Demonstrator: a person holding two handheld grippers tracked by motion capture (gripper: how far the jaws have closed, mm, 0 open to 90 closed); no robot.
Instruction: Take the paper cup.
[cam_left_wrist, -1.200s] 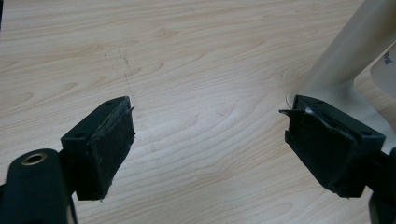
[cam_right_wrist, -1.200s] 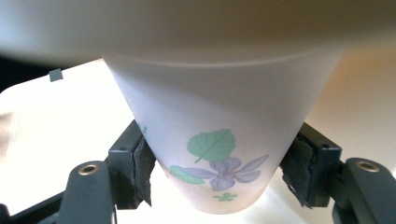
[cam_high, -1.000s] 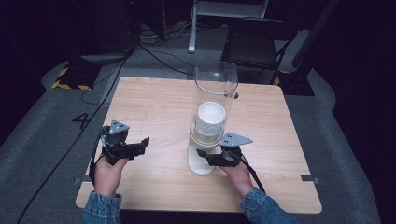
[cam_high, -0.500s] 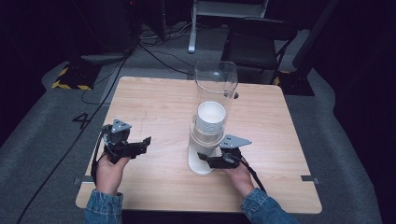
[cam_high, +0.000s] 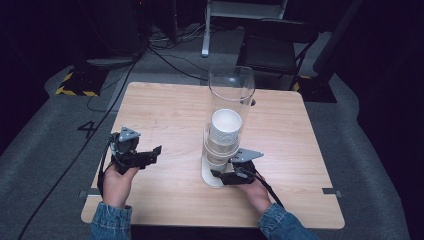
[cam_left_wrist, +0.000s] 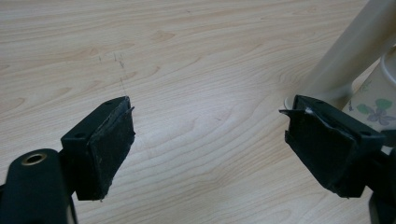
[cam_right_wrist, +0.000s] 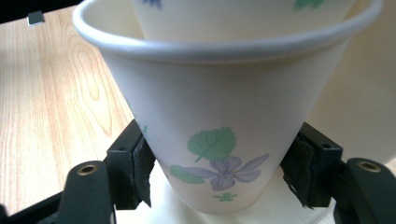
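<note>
Denim cuffs come in at the bottom edge of the high view, one hand on each tool. Right tool (cam_high: 226, 176), low and just right of centre in that view, is pinching the lowest paper cup (cam_right_wrist: 219, 140) near its base; in the right gripper view its two black pads press on either side of the flowered wall, and a second cup is nested inside the first. Left tool (cam_high: 150, 155), at lower left of the high view, sits just above the bench (cam_high: 165, 110) with its jaws spread wide and nothing between them but bare wood, as the left gripper view shows.

Cups form a short stack (cam_high: 224, 135) standing at the foot of a clear tube (cam_high: 231, 87), which rises from a white base (cam_high: 207, 175) in the middle of the high view. That tube and its base stand directly behind the gripped cup, walling off its far side.

Beyond the bench's far edge lie grey floor, loose black cables (cam_high: 165, 50) at upper left, a yellow-and-black striped strip (cam_high: 75, 92) at left, and a dark chair (cam_high: 277, 50) at upper centre-right.
</note>
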